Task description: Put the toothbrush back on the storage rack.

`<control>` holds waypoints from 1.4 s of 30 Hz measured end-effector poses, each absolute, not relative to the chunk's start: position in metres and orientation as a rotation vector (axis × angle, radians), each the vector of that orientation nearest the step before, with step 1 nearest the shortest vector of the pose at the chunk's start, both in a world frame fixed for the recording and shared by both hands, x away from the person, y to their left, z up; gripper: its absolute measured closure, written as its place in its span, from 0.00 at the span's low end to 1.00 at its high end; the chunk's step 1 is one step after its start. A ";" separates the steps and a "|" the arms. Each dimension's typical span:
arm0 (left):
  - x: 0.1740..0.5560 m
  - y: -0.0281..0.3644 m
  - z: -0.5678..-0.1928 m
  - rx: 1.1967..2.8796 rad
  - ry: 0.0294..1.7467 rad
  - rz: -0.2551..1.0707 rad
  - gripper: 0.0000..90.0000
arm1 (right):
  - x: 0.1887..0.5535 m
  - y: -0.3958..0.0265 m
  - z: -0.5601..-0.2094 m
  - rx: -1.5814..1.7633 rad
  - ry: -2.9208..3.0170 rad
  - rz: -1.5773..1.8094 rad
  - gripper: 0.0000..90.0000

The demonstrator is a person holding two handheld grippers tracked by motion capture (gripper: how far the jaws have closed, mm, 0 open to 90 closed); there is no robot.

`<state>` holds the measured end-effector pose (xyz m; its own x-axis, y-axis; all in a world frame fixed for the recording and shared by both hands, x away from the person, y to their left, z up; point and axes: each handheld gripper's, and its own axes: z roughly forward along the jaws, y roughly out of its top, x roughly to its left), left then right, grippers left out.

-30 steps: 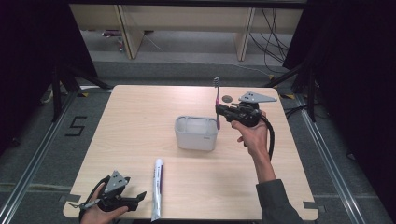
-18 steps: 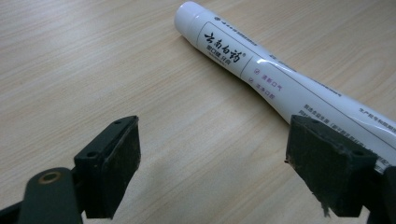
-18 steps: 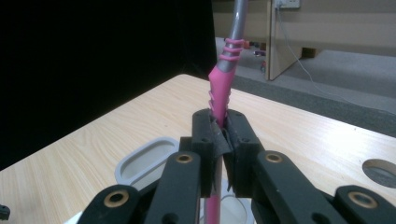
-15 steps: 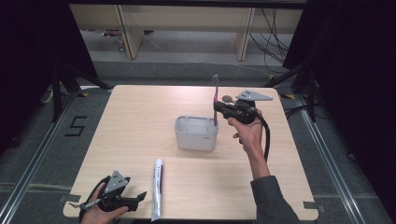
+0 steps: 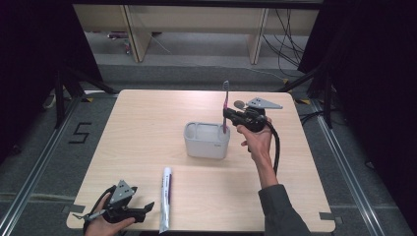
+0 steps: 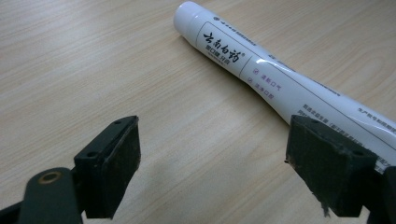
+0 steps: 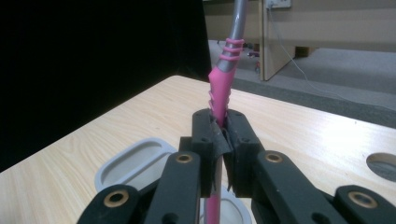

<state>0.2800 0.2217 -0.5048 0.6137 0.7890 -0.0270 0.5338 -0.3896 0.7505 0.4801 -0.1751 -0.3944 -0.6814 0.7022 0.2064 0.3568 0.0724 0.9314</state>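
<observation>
High view: right tongs (image 5: 227,114) clamp toothbrush (image 5: 225,105) upright, lower end inside grey holder (image 5: 206,141); left tongs (image 5: 142,210) near counter (image 5: 147,123) edge.
Left gripper view: jaws wide apart, toothpaste tube (image 6: 261,74) beside one.
Right gripper view: right tongs (image 7: 219,140) pinch pink handle (image 7: 220,84), long axis vertical, over the holder (image 7: 133,163).

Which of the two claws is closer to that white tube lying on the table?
The left claw. It sits open right beside the toothpaste tube, at the table's near edge. The right claw is farther off, over the grey holder, clamping a pink toothbrush.
</observation>
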 end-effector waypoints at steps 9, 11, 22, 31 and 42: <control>0.280 0.221 -0.506 2.080 1.028 0.428 0.19 | 0.481 -0.176 -0.411 1.095 2.057 1.629 0.93; 0.280 0.221 -0.506 2.078 1.030 0.428 0.19 | 0.481 -0.176 -0.415 1.097 2.048 1.633 0.93; 0.280 0.221 -0.506 2.079 1.025 0.424 0.19 | 0.481 -0.174 -0.429 1.109 2.080 1.603 0.93; 0.280 0.221 -0.506 2.082 1.026 0.426 0.19 | 0.480 -0.176 -0.435 1.108 2.082 1.589 0.93; 0.280 0.220 -0.505 2.087 1.032 0.426 0.19 | 0.479 -0.176 -0.439 1.085 2.090 1.575 0.92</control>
